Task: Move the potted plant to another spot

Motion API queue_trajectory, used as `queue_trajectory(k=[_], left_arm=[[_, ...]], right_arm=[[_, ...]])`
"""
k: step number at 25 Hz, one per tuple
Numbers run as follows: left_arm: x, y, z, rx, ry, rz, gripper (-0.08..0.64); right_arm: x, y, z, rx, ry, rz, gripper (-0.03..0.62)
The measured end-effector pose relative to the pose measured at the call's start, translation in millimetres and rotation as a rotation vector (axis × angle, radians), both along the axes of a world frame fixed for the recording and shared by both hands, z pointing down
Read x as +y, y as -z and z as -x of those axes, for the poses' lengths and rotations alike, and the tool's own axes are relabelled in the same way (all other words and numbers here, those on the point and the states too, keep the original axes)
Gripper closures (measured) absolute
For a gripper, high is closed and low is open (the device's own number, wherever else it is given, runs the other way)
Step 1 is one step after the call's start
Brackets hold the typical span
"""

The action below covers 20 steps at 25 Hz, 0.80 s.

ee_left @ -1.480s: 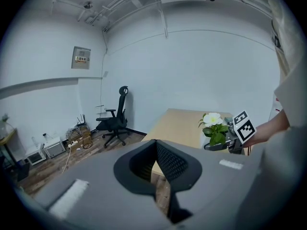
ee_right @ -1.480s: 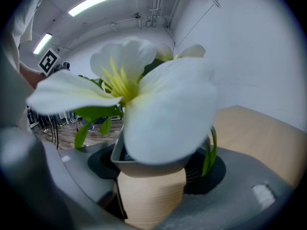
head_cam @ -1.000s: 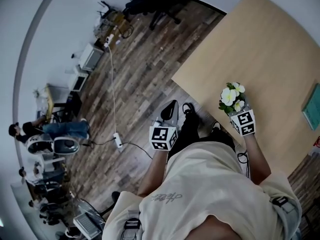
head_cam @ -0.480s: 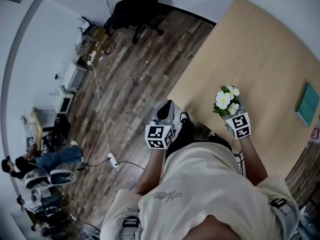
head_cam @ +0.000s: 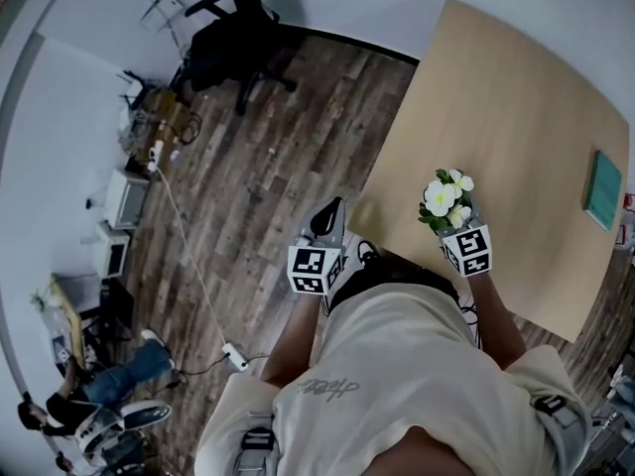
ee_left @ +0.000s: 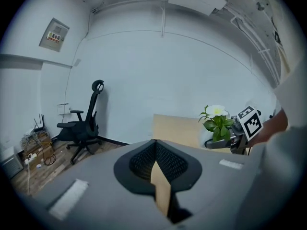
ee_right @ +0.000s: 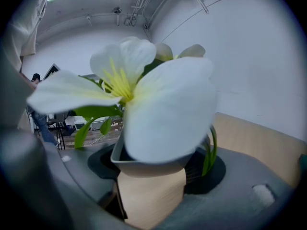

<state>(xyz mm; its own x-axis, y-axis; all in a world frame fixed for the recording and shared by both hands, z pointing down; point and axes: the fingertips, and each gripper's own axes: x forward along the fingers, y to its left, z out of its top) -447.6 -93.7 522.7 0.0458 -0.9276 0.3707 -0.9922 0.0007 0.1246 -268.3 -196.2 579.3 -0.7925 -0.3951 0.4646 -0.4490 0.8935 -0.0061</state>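
Observation:
The potted plant (head_cam: 444, 198) has white flowers and green leaves in a small grey pot (ee_right: 144, 163). My right gripper (head_cam: 452, 218) is shut on the pot and holds it above the near part of the wooden table (head_cam: 516, 107). In the right gripper view the flower (ee_right: 144, 95) fills the frame above the jaws (ee_right: 151, 176). My left gripper (head_cam: 333, 209) is shut and holds nothing, out over the floor by the table's near corner. From the left gripper (ee_left: 154, 142) the plant (ee_left: 217, 123) and the right gripper (ee_left: 236, 139) show at the right.
A teal book (head_cam: 601, 189) lies near the table's right edge. A black office chair (head_cam: 233, 43) stands by the far wall. A cable with a power strip (head_cam: 235, 355) crosses the wooden floor. Boxes (head_cam: 124, 201) and a seated person (head_cam: 109, 385) are at the left.
The view has swung, so the floor and the table have slid across the frame. Both grippers have moved with the body. The plant stays in the right gripper, over the table's near edge.

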Motion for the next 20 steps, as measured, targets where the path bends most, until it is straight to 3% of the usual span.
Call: queue_trajectory(k=[6,12,20], left_arm=[[-14,7,32,0.007,-0.093,-0.032,0.541],[-25,3,55,-0.013,-0.127,-0.028,0.541],[-34,-5,43,-0.011,-0.125,0.009,0.541]], right_arm=[[-5,7,23,0.014,-0.111,-0.003,0.245],[-9,12,41,0.012,-0.165,0.003,0.245],[-37,-11,50,-0.001,-0.187,0.034,0.245]])
